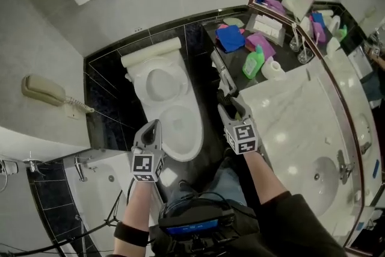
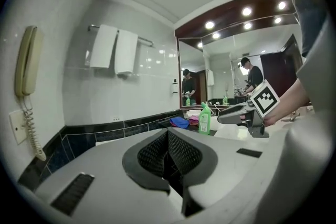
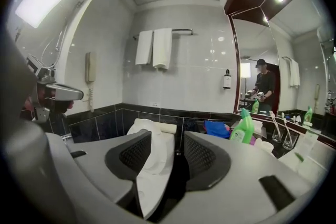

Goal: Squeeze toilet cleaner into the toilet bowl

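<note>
The white toilet (image 1: 179, 129) stands below me against the black-tiled wall, its tank (image 1: 150, 52) at the far side. A green cleaner bottle (image 1: 254, 62) stands upright on the dark counter end to the right, beside coloured cloths. My left gripper (image 1: 154, 126) hovers over the toilet's near left rim, shut, with nothing held; its pads (image 2: 181, 152) meet. My right gripper (image 1: 232, 98) is open and empty between toilet and counter, pointing toward the bottle (image 3: 242, 131). Part of the toilet (image 3: 149, 152) shows through its gap. The bottle (image 2: 204, 118) also shows ahead in the left gripper view.
A marble vanity (image 1: 301, 117) with a sink (image 1: 325, 176) runs along the right under a mirror. A blue cloth (image 1: 230, 38), a pink cloth (image 1: 260, 42) and a paper roll (image 1: 274, 69) lie near the bottle. A wall phone (image 1: 42, 88) hangs at left; a bathtub (image 1: 102, 186) is at lower left.
</note>
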Demonstrator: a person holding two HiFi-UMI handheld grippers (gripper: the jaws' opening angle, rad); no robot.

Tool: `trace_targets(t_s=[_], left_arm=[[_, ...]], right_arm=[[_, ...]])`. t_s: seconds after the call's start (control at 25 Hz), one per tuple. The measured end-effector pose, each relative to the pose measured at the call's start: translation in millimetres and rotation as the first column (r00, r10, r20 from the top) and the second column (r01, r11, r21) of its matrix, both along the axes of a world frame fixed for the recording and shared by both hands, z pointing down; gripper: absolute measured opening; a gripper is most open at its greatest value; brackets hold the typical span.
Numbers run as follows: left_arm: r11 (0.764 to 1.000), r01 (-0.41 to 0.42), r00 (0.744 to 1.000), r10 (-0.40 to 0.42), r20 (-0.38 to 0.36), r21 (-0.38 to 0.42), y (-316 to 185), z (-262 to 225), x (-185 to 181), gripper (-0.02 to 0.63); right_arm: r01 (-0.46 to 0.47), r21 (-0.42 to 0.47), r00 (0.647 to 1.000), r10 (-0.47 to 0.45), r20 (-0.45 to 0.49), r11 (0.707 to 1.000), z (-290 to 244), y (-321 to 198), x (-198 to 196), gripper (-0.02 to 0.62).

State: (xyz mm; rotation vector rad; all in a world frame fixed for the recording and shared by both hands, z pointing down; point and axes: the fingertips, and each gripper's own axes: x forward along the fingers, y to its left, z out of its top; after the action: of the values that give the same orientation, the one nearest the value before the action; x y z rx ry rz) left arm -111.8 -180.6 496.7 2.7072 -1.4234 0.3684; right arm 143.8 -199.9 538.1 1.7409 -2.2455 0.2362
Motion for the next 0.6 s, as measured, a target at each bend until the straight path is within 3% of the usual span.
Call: trace_targets(t_s=[0.32, 0.52, 0.6], left_arm=[[0.998, -0.055, 0.998, 0.055, 0.0, -0.029, -44.1, 17.8, 116.6, 0.0], [0.993, -0.107, 0.994, 0.108, 0.017, -0.046, -82.4, 25.0, 183.5, 0.0], [0.99, -0.132, 0.991, 0.133, 0.025, -0.057, -92.8, 31.1, 207.1, 0.0]], right_arm=[[-0.081, -0.064, 0.996, 0.082, 0.022, 0.995, 41.8, -49.5, 124.7, 0.348], [-0.108, -0.084, 0.993, 0.111, 0.028, 0.991, 66.0, -88.1, 178.4, 0.429], [-0.122, -0.09, 0.992, 0.125, 0.029, 0.988, 80.0, -99.9, 198.0, 0.431]])
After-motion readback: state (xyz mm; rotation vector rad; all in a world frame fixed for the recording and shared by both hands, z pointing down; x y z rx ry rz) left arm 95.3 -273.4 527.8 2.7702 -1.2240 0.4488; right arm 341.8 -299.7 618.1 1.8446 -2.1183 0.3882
